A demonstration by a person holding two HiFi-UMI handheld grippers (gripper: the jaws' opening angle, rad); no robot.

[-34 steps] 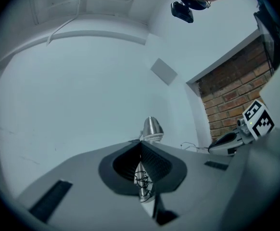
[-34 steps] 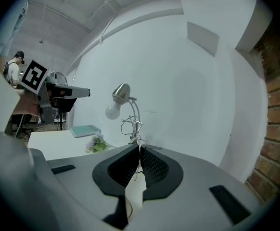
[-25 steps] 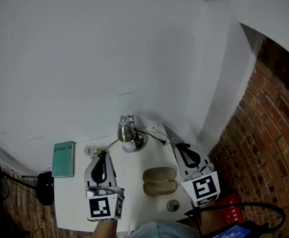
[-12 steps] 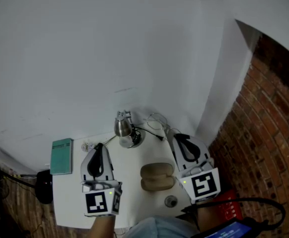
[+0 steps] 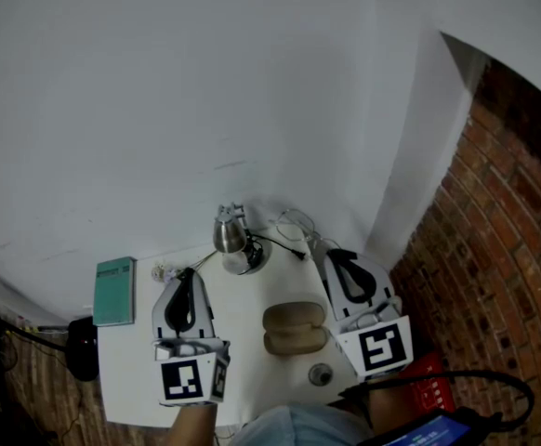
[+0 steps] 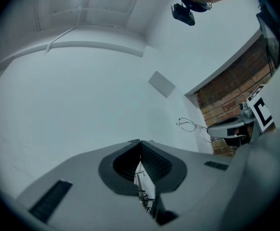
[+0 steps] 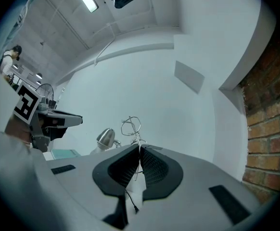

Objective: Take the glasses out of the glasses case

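Since the earlier frames the right gripper (image 7: 140, 149) had risen a little, bringing the glasses (image 7: 130, 125) up with it, while the left gripper (image 6: 140, 142) had kept its place. The right gripper's jaws were closed on the thin wire frame of the glasses, clamping it at the tips; one round rim stood above the tips and a thin dark strand hung below the pads. In the head view the glasses were held in the air beyond the glasses case (image 5: 295, 328), apart from it and to the right of the metal lamp (image 5: 226, 234). The case lay open on the white counter (image 5: 131, 365), its two tan halves side by side, between the two grippers. The left gripper's jaws were together at the tips with nothing clamped between them; it was held over the counter to the left of the case. A green book (image 5: 114, 291) lay at the counter's left edge. A brick wall (image 5: 503, 230) stood to the right
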